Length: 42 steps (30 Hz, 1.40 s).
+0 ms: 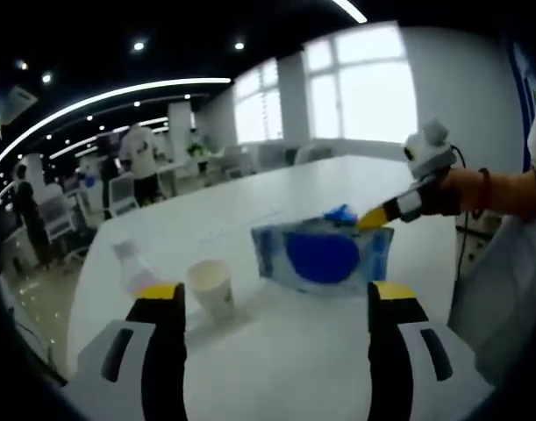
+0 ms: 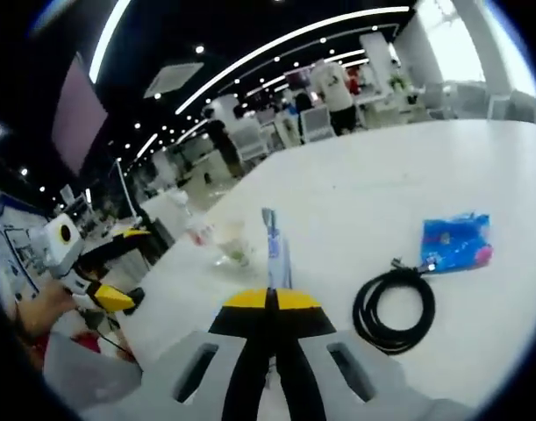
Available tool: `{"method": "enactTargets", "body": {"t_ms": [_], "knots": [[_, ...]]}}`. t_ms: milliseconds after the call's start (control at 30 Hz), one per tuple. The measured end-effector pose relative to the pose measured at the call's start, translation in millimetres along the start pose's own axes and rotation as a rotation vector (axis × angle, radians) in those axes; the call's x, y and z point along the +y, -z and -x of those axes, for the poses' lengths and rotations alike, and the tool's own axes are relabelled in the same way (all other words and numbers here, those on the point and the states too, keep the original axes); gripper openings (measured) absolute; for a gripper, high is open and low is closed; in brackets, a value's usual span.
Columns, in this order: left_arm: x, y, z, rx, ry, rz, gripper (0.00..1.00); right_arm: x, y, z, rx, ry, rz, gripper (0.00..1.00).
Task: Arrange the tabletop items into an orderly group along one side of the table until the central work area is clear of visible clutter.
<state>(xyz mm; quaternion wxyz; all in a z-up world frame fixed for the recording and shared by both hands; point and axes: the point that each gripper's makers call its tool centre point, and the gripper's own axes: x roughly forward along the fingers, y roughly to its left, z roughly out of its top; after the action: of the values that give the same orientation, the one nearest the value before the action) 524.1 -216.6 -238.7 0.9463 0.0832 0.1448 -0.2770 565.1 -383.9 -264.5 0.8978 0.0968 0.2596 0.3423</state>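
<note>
A blue-and-white soft packet (image 1: 325, 254) stands on the white table (image 1: 276, 360), and my right gripper (image 1: 374, 217) comes in from the right and is shut on its top edge. In the right gripper view the same packet (image 2: 273, 246) shows edge-on, pinched in the shut right gripper (image 2: 269, 303). My left gripper (image 1: 275, 296) is open a little short of the packet, nothing between its yellow-tipped fingers. It also shows at the left edge of the right gripper view as the left gripper (image 2: 118, 267), jaws apart. A paper cup (image 1: 210, 285) and a clear plastic bottle (image 1: 132, 267) stand left of the packet.
A coiled black cable (image 2: 393, 307) and a small blue wrapper (image 2: 456, 241) lie on the table (image 2: 364, 189) to the right of the held packet. The cup (image 2: 232, 246) and bottle (image 2: 193, 224) are near the table's far-left edge. People and chairs stand farther back.
</note>
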Motion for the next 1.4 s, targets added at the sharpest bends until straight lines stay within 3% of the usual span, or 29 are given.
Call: {"method": "enactTargets", "body": {"t_ms": [200, 333, 533, 600, 767, 967, 1133, 1300, 1400], "knots": [[-5.1, -8.6, 1, -0.052, 0.039, 0.051, 0.80, 17, -0.5, 10, 0.011, -0.077, 0.061, 0.01], [-5.3, -5.7, 1, -0.037, 0.045, 0.030, 0.77, 28, -1.6, 17, 0.015, -0.110, 0.086, 0.01], [-5.6, -1.4, 3, -0.040, 0.068, 0.073, 0.71, 49, 0.6, 26, 0.030, -0.176, 0.160, 0.01], [-4.5, 1.9, 3, -0.028, 0.064, 0.060, 0.70, 63, -0.9, 30, 0.015, -0.245, 0.194, 0.01], [-0.2, 5.8, 6, -0.019, 0.057, 0.057, 0.67, 83, -3.5, 40, -0.012, -0.337, 0.252, 0.01], [6.9, 6.7, 13, -0.018, 0.038, 0.060, 0.63, 95, -0.9, 49, -0.019, -0.391, 0.310, 0.01], [4.4, 4.5, 16, -0.026, 0.055, 0.033, 0.50, 104, 1.2, 54, -0.020, -0.438, 0.344, 0.01], [-8.1, 2.0, 17, -0.037, 0.114, 0.028, 0.23, 110, 2.3, 58, -0.024, -0.471, 0.363, 0.01], [-9.1, 3.2, 16, -0.025, 0.104, 0.011, 0.22, 109, 1.9, 59, -0.026, -0.469, 0.369, 0.01]]}}
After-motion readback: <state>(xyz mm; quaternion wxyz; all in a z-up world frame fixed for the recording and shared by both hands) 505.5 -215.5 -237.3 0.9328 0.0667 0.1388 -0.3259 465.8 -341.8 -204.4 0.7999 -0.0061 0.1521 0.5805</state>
